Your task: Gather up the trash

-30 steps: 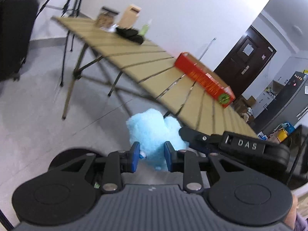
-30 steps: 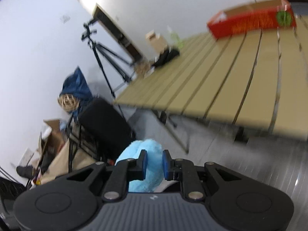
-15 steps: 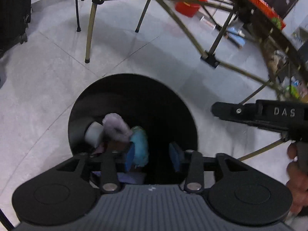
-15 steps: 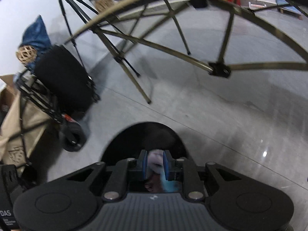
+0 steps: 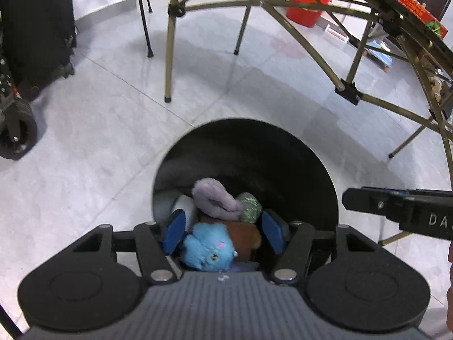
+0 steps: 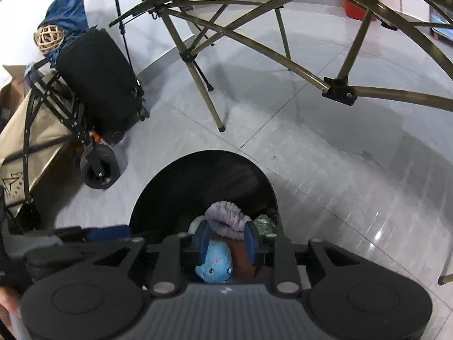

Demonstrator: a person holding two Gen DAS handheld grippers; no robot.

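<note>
A black round bin (image 5: 246, 153) (image 6: 203, 175) stands on the grey floor, and both grippers hang over its mouth. Inside lie a blue plush toy (image 5: 208, 250) (image 6: 215, 263), a purple plush piece (image 5: 215, 201) (image 6: 226, 215), a green glittery ball (image 5: 249, 211) (image 6: 264, 223) and something brown (image 5: 245, 236). My left gripper (image 5: 225, 232) has its jaws opening wide; the blue plush lies below them, untouched by the pads. My right gripper (image 6: 227, 242) is opening too, its narrower gap also above the plush and free of it. Its black body (image 5: 396, 206) reaches in from the right.
A folding table's metal legs (image 5: 170, 42) (image 6: 203, 85) cross just behind the bin. A black suitcase (image 5: 36, 22) (image 6: 96, 85) and a wheeled cart (image 6: 99, 167) stand to the left. A red bucket (image 5: 304, 11) sits beyond the table. A red box (image 5: 402, 2) lies on the tabletop.
Both grippers dropped from table height to the bin's mouth and tipped downward. The blue plush they held between them now lies in the bin. Both jaws have widened, the left far more.
</note>
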